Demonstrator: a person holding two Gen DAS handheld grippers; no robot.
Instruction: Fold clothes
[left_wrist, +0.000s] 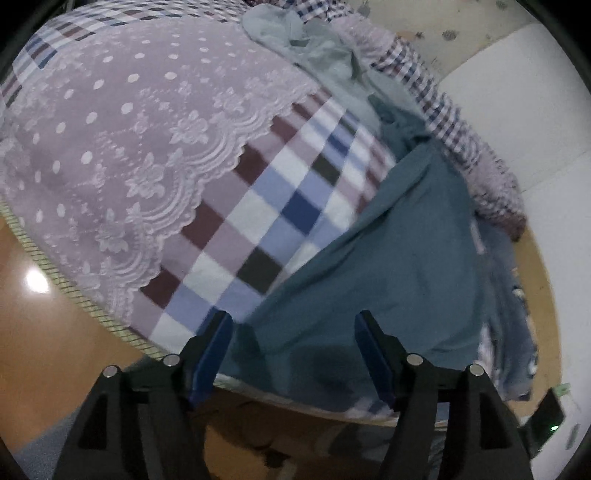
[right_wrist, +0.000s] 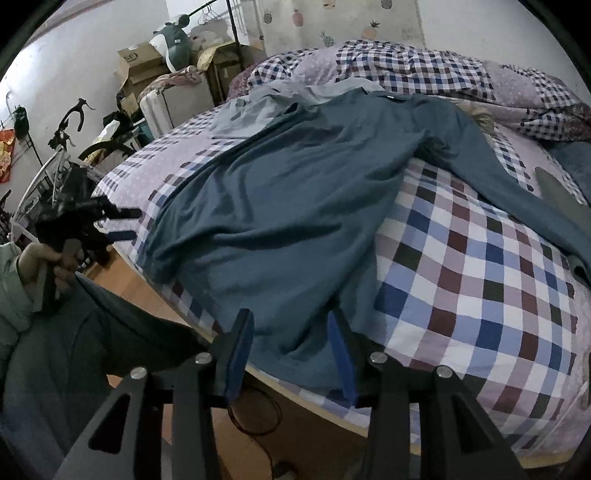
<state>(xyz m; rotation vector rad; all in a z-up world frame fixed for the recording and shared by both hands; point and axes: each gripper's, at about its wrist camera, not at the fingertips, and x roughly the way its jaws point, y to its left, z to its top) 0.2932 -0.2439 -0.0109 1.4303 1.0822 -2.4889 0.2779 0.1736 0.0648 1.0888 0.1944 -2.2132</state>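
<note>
Blue shirt (right_wrist: 288, 206) flat on bed (right_wrist: 480, 295), lengthwise away from both; right tool (right_wrist: 291, 332) half-open, left tool (left_wrist: 293, 332) wide, both empty at hem.

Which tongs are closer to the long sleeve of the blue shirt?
Right. The right tongs sit open at the blue shirt's hem, on the side where the long sleeve stretches out. The left tongs hang open off the bed's opposite edge.

teal shirt (right_wrist: 288, 206): soft matt knit cloth, creased
bedsheet (right_wrist: 480, 280): checked woven cloth — matt
lace cover (left_wrist: 122, 147): sheer dotted lace, scalloped edge
floor (left_wrist: 40, 317): glossy wood — lamp glare, lower left
left gripper (left_wrist: 291, 354): matt black plastic, blue pads
</note>
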